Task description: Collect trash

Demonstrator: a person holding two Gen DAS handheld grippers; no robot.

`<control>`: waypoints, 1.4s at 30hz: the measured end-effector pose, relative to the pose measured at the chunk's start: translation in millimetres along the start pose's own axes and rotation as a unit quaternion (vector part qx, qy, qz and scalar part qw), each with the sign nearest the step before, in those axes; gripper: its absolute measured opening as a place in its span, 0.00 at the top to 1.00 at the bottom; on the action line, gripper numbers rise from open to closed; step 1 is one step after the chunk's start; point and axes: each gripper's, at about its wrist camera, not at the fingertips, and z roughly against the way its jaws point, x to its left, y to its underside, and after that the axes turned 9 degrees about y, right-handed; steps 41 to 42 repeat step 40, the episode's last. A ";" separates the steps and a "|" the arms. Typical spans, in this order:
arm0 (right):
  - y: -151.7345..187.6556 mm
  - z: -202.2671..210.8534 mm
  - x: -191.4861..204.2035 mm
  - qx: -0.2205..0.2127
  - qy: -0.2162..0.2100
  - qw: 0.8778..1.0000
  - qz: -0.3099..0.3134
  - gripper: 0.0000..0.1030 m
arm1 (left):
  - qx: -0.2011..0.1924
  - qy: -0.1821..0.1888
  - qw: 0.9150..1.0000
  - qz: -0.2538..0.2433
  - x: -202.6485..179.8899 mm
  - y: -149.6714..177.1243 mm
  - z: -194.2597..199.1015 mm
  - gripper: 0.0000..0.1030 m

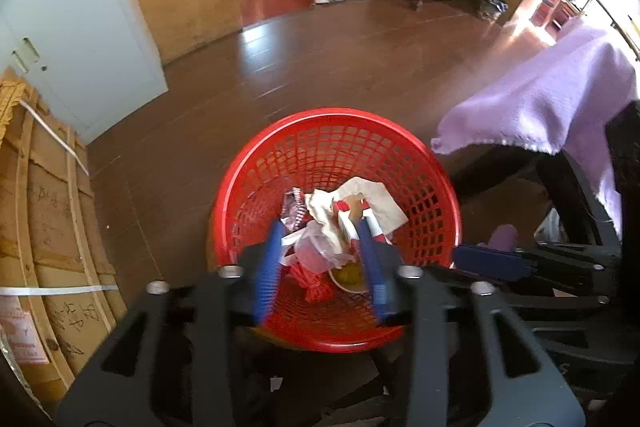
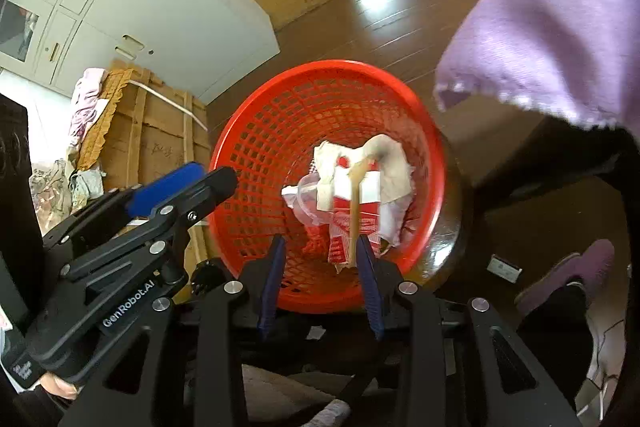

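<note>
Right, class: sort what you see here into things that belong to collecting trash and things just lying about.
Belongs to the job:
red basket
crumpled paper
red and white carton
clear plastic cup
left gripper
right gripper

Just lying about:
purple cloth
grey cabinet
wooden crate

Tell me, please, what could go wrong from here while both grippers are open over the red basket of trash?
1. The red mesh basket looks tilted toward the cameras, so the red-and-white carton and crumpled paper might slide out.
2. The wooden stick, blurred as if falling, could bounce out or poke through the mesh.
3. The left gripper and right gripper hang close together; they may collide, or snag the purple cloth beside the basket.
</note>
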 end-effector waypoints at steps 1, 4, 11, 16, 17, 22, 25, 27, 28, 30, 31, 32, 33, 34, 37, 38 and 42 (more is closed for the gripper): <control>1.2 2.0 -0.1 -0.005 0.009 1.000 0.004 0.64 | -0.001 -0.004 1.000 0.001 1.3 0.1 1.1 0.46; 4.3 5.4 -0.9 -0.014 0.036 0.999 0.012 0.61 | -0.005 -0.017 1.000 -0.001 3.5 1.9 5.2 0.32; 17.1 6.6 5.4 -0.020 0.076 0.996 0.042 0.52 | -0.007 -0.025 1.000 -0.004 -0.1 1.3 13.6 0.21; 20.2 9.5 8.1 -0.025 0.083 0.995 0.044 0.45 | -0.008 -0.025 1.000 -0.005 -2.9 -0.4 17.8 0.18; 20.6 10.7 8.1 -0.027 0.083 0.995 0.043 0.45 | -0.008 -0.026 1.000 -0.005 -4.0 -0.7 18.4 0.18; 22.8 15.5 7.0 -0.031 0.086 0.995 0.039 0.44 | -0.011 -0.027 1.000 -0.008 -8.7 0.0 22.9 0.15; 24.7 17.6 6.8 -0.033 0.087 0.995 0.039 0.43 | -0.013 -0.031 0.999 -0.012 -11.3 0.5 25.3 0.14; 25.3 18.5 7.0 -0.034 0.087 0.995 0.039 0.43 | -0.016 -0.037 0.999 -0.016 -13.5 0.8 27.4 0.13; 24.8 18.3 7.5 -0.034 0.088 0.995 0.039 0.43 | -0.016 -0.039 0.999 -0.016 -14.9 1.2 27.1 0.13; 25.3 19.2 7.2 -0.034 0.087 0.995 0.038 0.43 | -0.015 -0.038 0.999 -0.016 -15.9 0.9 27.8 0.13; 25.7 19.9 7.0 -0.035 0.087 0.995 0.038 0.43 | -0.015 -0.037 0.999 -0.016 -16.4 0.8 28.2 0.13; 26.0 20.5 6.8 -0.036 0.087 0.995 0.037 0.43 | -0.015 -0.036 0.999 -0.017 -17.2 0.8 28.4 0.13; 26.1 21.0 6.5 -0.036 0.087 0.995 0.037 0.43 | -0.014 -0.036 0.999 -0.016 -17.6 -0.2 28.4 0.13; 26.1 21.6 5.5 -0.036 0.086 0.995 0.036 0.43 | -0.012 -0.036 0.999 -0.016 -18.1 -0.7 28.4 0.13; 26.1 22.7 4.5 -0.037 0.086 0.995 0.035 0.41 | -0.012 -0.037 0.999 -0.009 -18.7 -1.9 28.8 0.13; 26.1 23.0 4.5 -0.037 0.086 0.995 0.036 0.41 | -0.012 -0.037 0.999 -0.009 -19.0 -2.5 29.0 0.13; 26.1 23.2 4.5 -0.038 0.086 0.995 0.036 0.41 | -0.013 -0.038 0.999 -0.010 -19.1 -2.9 28.5 0.13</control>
